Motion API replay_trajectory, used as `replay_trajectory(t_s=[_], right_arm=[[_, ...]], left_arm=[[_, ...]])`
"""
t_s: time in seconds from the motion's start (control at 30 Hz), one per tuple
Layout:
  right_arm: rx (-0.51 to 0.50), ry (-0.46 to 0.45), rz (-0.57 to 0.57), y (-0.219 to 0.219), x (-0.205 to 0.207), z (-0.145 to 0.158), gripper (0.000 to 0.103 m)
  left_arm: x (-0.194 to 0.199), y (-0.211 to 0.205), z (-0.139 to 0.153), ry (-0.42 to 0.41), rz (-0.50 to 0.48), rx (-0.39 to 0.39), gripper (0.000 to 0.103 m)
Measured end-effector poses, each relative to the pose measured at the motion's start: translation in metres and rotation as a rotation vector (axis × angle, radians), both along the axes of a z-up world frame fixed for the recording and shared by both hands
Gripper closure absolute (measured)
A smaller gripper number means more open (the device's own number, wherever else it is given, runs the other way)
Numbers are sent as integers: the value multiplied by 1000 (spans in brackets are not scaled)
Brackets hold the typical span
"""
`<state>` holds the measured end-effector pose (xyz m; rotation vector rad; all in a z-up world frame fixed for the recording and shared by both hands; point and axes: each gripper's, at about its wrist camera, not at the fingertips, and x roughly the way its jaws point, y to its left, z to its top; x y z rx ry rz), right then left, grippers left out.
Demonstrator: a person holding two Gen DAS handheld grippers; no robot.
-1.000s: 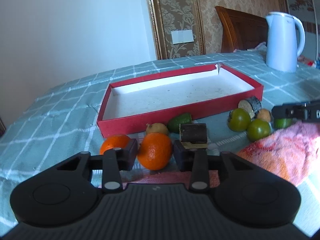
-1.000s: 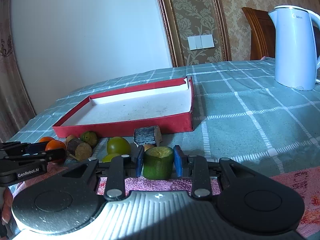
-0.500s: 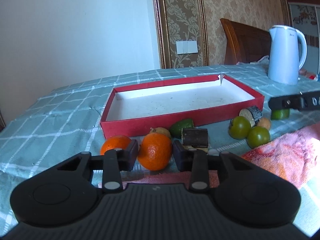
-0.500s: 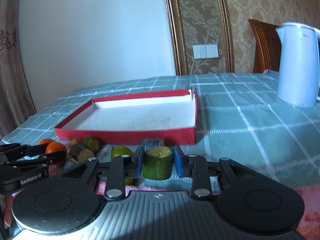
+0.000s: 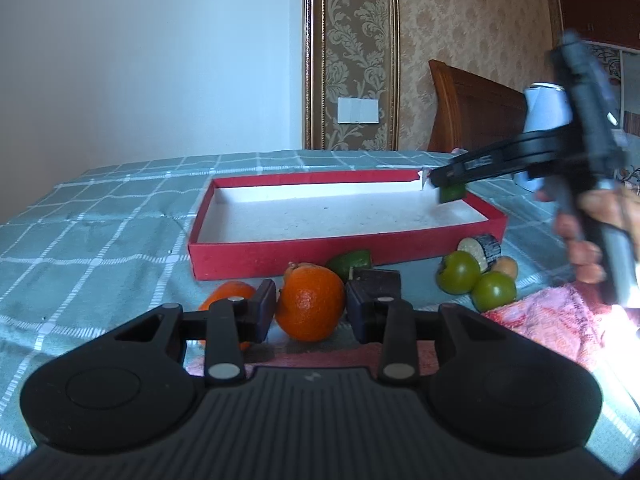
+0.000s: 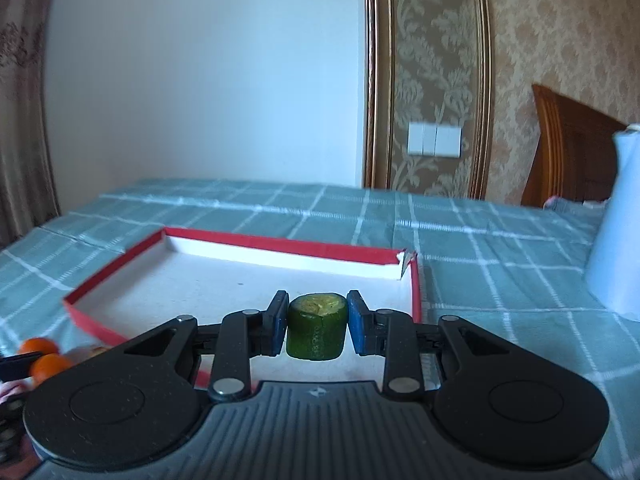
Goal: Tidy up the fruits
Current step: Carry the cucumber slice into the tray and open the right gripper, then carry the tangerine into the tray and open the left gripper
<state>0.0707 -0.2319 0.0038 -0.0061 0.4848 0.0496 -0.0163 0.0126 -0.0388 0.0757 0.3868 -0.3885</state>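
My left gripper (image 5: pixel 312 312) is shut on an orange (image 5: pixel 310 304), low over the checked tablecloth in front of the red tray (image 5: pixel 340 254). A second orange (image 5: pixel 228 294) lies just left of it. My right gripper (image 6: pixel 317 330) is shut on a green cut fruit chunk (image 6: pixel 316 332) and hangs above the white inside of the red tray (image 6: pixel 416 288), near its right side. In the left wrist view the right gripper (image 5: pixel 450 184) and its green chunk (image 5: pixel 453 192) hover over the tray's far right corner, with a person's hand (image 5: pixel 588 236) on the handle.
Between tray and towel lie two green round fruits (image 5: pixel 458 278), a dark cut piece (image 5: pixel 480 246), a green fruit (image 5: pixel 348 260) and a dark block (image 5: pixel 378 278). A pink towel (image 5: pixel 552 320) covers the near right. A white kettle (image 6: pixel 616 232) stands right of the tray.
My right gripper rose and carried the green chunk from beside the loose fruits to above the tray. The left gripper stayed put with the orange and rolled slightly.
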Motion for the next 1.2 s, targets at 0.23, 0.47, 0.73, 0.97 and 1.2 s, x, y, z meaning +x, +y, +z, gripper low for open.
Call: replay_trajectory(t_s=[0.23, 0.47, 0.73, 0.97, 1.2], right_arm=[[29, 133, -22, -8, 50, -21, 72], [44, 130, -33, -11, 50, -24, 62], [130, 40, -49, -25, 21, -4, 28], [85, -38, -44, -22, -16, -1, 28], [88, -42, -81, -27, -24, -10, 16]], left_arm=[[4, 5, 1, 17, -11, -30, 69], [7, 6, 0, 25, -20, -30, 69], [6, 6, 0, 30, -25, -24, 69], [1, 3, 8, 35, -20, -29, 69], [4, -1, 25, 11, -12, -28, 69]])
